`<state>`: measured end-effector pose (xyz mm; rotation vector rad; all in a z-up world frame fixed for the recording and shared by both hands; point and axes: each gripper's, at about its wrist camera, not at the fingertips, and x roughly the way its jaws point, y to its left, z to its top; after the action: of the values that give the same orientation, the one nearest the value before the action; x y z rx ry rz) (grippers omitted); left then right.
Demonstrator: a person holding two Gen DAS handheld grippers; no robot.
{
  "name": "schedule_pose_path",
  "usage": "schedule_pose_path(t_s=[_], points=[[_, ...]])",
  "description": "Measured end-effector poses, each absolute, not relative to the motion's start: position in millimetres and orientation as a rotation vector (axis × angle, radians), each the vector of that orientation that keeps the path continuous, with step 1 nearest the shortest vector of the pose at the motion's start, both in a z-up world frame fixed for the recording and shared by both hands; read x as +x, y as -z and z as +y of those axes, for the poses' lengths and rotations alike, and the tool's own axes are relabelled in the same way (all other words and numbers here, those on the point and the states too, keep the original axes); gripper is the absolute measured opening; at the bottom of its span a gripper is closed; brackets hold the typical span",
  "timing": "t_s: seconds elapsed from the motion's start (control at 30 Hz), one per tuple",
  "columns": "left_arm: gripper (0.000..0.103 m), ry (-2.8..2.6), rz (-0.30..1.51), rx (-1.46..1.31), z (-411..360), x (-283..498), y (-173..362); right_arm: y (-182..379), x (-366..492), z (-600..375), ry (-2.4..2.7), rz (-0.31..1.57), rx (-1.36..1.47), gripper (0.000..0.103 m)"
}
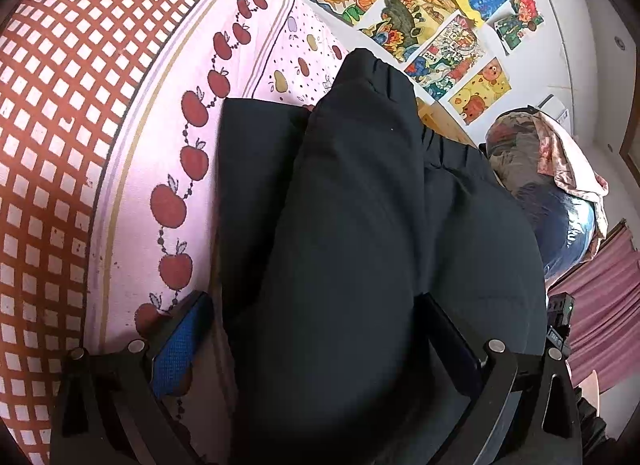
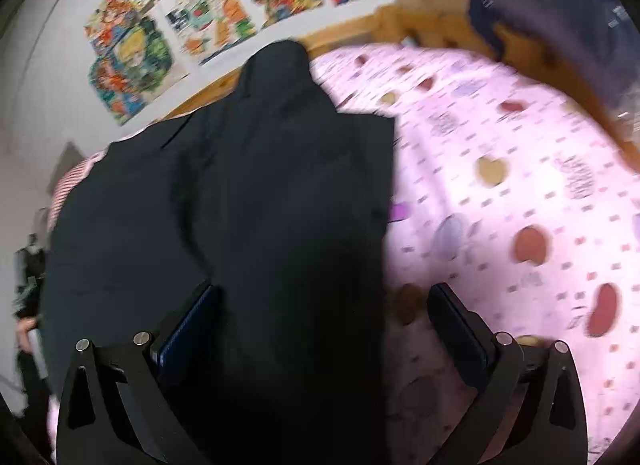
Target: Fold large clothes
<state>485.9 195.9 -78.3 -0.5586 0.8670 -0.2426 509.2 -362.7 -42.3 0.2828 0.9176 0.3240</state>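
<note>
A large black garment point(image 1: 360, 205) lies partly folded on a pink bed sheet point(image 1: 132, 137) printed with apples. Its gathered waistband point(image 1: 432, 133) points toward the wall. My left gripper point(image 1: 320, 341) is open, and the garment's near edge lies between its blue-padded fingers point(image 1: 180, 345). In the right wrist view, which is blurred, the same garment point(image 2: 240, 193) lies on the sheet point(image 2: 500, 185). My right gripper point(image 2: 324, 329) is open, with its fingers either side of the garment's right edge.
A red and white checked cloth point(image 1: 52, 113) covers the bed's left part. Colourful drawings point(image 1: 420, 13) hang on the white wall behind a wooden bed frame point(image 2: 400, 25). A pile of bagged clothes point(image 1: 540, 169) stands at the right.
</note>
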Motion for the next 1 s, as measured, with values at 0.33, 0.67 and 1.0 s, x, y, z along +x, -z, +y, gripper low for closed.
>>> schedule_pose_path(t_s=[0.33, 0.67, 1.0], points=[[0.103, 0.258, 0.869, -0.55, 193, 487, 78, 68, 509, -350, -0.465, 1.04, 0.443, 0.102], [0.103, 0.334, 0.865, -0.567, 187, 487, 78, 75, 499, -338, -0.459, 1.039, 0.467, 0.102], [0.091, 0.362, 0.828, -0.527, 179, 478, 68, 67, 495, -327, -0.425, 1.001, 0.452, 0.099]])
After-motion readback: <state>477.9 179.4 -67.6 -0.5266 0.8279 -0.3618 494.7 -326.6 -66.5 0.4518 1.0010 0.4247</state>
